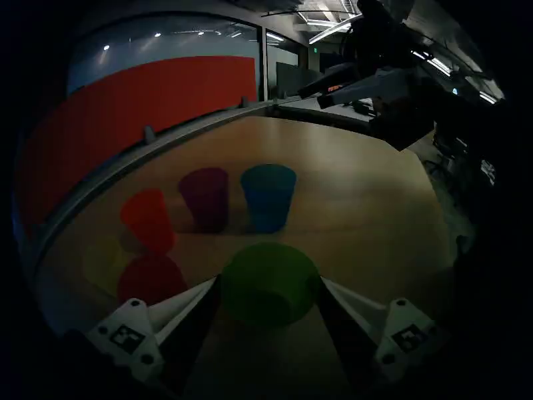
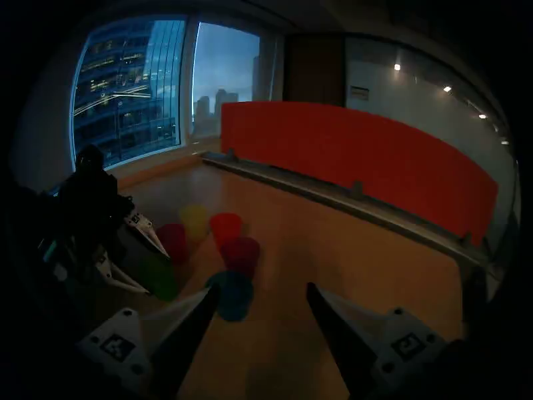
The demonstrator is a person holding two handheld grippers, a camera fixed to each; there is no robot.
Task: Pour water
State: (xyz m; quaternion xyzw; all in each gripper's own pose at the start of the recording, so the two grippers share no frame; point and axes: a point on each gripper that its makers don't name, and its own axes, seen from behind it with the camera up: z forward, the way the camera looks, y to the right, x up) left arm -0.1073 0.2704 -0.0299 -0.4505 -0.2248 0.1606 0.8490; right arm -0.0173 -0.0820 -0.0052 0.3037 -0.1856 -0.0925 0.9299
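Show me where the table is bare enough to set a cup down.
Bare table: right of the blue cup in the left gripper view, and between the cups and the red partition. Crowded: purple cup, orange-red cup, dark red cup and yellow cup, left of the green cup in the left gripper.

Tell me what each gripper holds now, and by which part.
The left gripper holds the green cup, with one finger on each side of its wall. The right gripper is open and holds nothing.
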